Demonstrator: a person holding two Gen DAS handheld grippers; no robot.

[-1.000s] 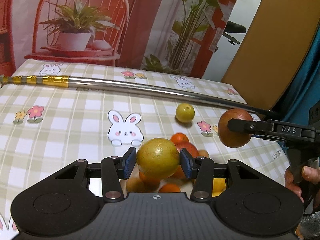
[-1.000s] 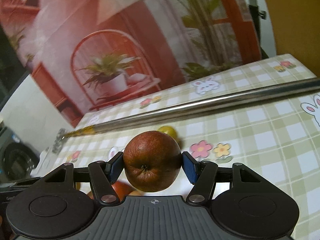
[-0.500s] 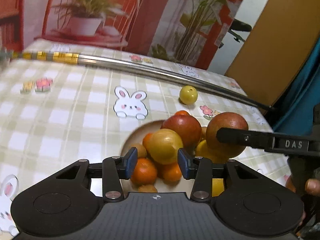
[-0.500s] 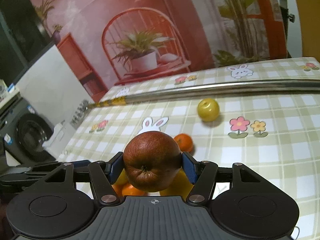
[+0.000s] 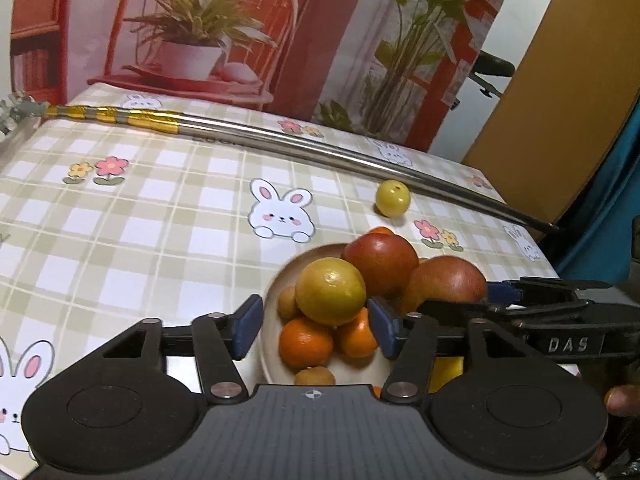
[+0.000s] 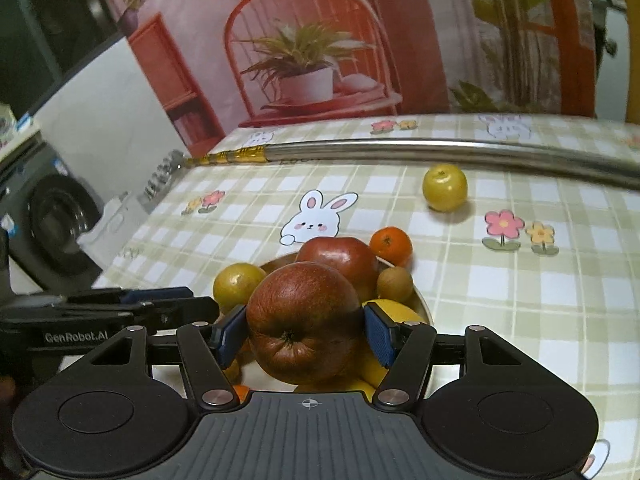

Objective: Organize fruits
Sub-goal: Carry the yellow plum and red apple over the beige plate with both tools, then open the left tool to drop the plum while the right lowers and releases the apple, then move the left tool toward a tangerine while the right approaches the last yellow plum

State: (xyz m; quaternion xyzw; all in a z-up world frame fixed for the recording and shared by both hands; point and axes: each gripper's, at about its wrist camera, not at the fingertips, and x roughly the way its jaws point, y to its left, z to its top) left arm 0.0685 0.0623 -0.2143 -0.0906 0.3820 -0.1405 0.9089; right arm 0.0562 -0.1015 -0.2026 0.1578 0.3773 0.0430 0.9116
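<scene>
A beige bowl (image 5: pixel 276 280) on the checked tablecloth holds a pile of fruit: a red apple (image 5: pixel 380 262), small oranges (image 5: pixel 306 342) and brown longans. My left gripper (image 5: pixel 316 326) is open; a yellow-green fruit (image 5: pixel 331 291) rests on the pile between its spread blue pads, with gaps on both sides. My right gripper (image 6: pixel 305 330) is shut on a dark red apple (image 6: pixel 305 320), held just above the bowl (image 6: pixel 424 306). That apple also shows in the left wrist view (image 5: pixel 444 282). A small yellow fruit (image 5: pixel 393 198) lies loose on the table, also seen from the right wrist (image 6: pixel 445 187).
A long metal pole (image 5: pixel 280 140) with gold tape lies across the far side of the table. An orange (image 6: pixel 391 245) sits at the bowl's far rim. A printed backdrop stands behind the table. A washing machine (image 6: pixel 52 220) is off the left edge.
Both grippers came down over the bowl. My left gripper opened and the yellow-green fruit now rests on the pile. My right gripper still grips the dark red apple.
</scene>
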